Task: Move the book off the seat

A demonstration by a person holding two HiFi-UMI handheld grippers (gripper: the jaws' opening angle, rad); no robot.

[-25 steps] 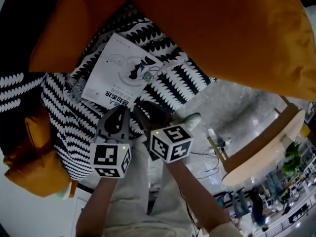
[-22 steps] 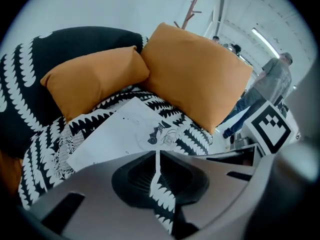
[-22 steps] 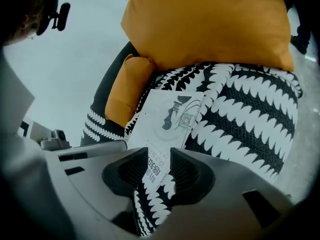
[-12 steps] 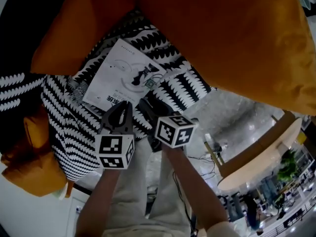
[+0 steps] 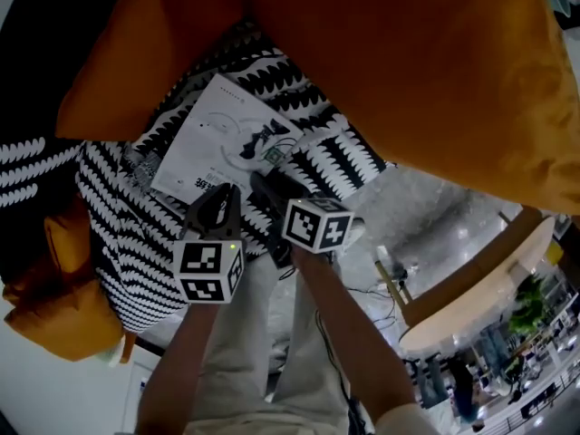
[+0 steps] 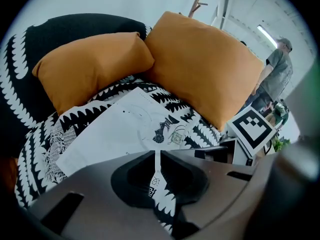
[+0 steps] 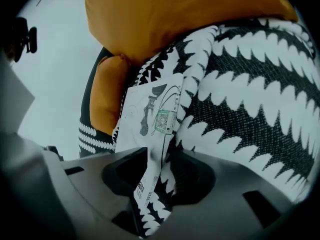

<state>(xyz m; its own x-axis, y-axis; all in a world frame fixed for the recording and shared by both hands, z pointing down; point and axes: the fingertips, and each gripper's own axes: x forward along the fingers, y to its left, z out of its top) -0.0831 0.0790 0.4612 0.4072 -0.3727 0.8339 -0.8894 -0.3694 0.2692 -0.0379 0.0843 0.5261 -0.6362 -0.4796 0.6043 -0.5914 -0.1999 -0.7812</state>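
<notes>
Though not yet off seat, book: lying flat, white cover up, on b&w patterned seat, a bit askew, close to front edge.
Cushions: big orange cushion behind & right of book, smaller orange cushion to its left; both near book's far corners.
L gripper: low over book's near edge, pointing steeply down, marker cube facing head cam.
L fingers: pressed nearly together, only a hairline slit btwn tips; nothing pinched, white cover showing thru slit.
R gripper: just beside L one, at book's near right corner, rolled partly onto its side.
R fingers: a little apart, just been opening wider; book's near edge & patterned fabric seen in gap, pads not pressing on it.
Contact: can't tell whether either tip touching book.
Below grippers, head view: person's forearms, pale trousers, grey floor.
Far right, head view: pale round tabletop.
Background, L gripper view: person standing past big cushion; R gripper's marker cube close at right.
</notes>
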